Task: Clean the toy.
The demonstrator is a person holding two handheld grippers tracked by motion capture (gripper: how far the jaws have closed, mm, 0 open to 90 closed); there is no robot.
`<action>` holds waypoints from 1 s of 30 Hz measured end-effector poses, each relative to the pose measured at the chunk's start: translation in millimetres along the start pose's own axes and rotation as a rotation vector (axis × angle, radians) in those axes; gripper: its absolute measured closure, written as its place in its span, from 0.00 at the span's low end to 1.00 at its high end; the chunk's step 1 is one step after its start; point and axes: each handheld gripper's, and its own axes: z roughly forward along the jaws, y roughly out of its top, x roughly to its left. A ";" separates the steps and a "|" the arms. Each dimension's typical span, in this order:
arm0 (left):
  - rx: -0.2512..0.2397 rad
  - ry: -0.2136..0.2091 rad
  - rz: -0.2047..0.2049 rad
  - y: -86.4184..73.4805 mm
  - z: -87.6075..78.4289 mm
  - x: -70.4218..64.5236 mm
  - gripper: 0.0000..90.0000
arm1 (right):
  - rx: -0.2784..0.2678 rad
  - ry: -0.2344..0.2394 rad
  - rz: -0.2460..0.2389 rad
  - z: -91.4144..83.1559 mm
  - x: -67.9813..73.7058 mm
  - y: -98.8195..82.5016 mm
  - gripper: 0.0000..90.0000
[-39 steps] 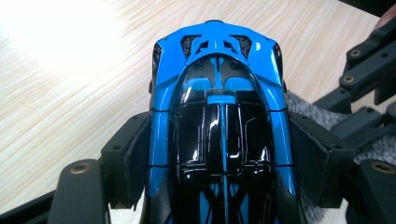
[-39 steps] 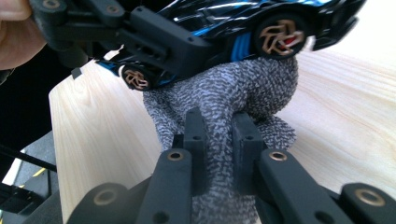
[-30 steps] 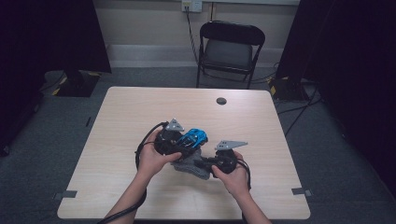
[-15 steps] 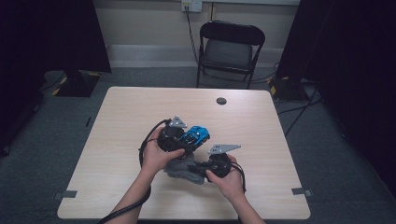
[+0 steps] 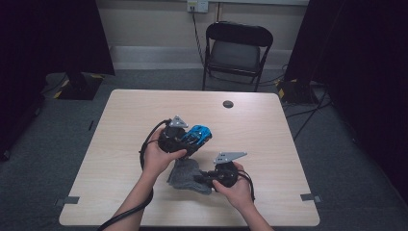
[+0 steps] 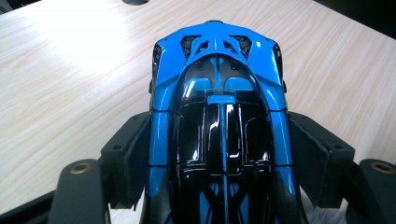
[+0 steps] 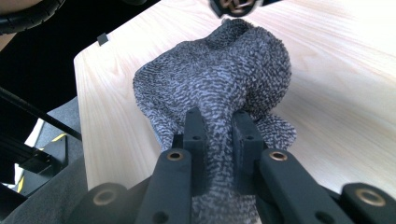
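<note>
At table centre, left claw (image 6: 219,154) clamping blue toy car (image 6: 217,116), right claw (image 7: 217,128) pinching grey cloth (image 7: 219,79)

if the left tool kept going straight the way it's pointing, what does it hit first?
Probably nothing on the table: beyond the blue toy car clamped in the left tool, the line crosses bare table toward the right edge. Depth unclear.

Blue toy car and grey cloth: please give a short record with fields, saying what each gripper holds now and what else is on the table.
left gripper: shut on the blue toy car, pads on both its sides
right gripper: shut on the grey cloth, a fold pinched between the jaws
table: light wood
other item: small dark round object near the far edge
beyond the table: black folding chair
</note>
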 end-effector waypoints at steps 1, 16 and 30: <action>-0.001 0.000 -0.001 -0.7 -1.3 1.1 0.31 | 0.005 -0.004 0.000 -2.2 -1.4 -0.9 0.88; 0.023 -0.005 0.006 -19.6 -10.5 4.9 0.31 | -0.046 -0.104 0.046 -44.1 -29.8 -1.8 0.88; 0.029 -0.039 0.034 -38.1 -10.4 -7.3 0.31 | -0.067 -0.220 0.079 -61.2 -53.6 0.9 0.88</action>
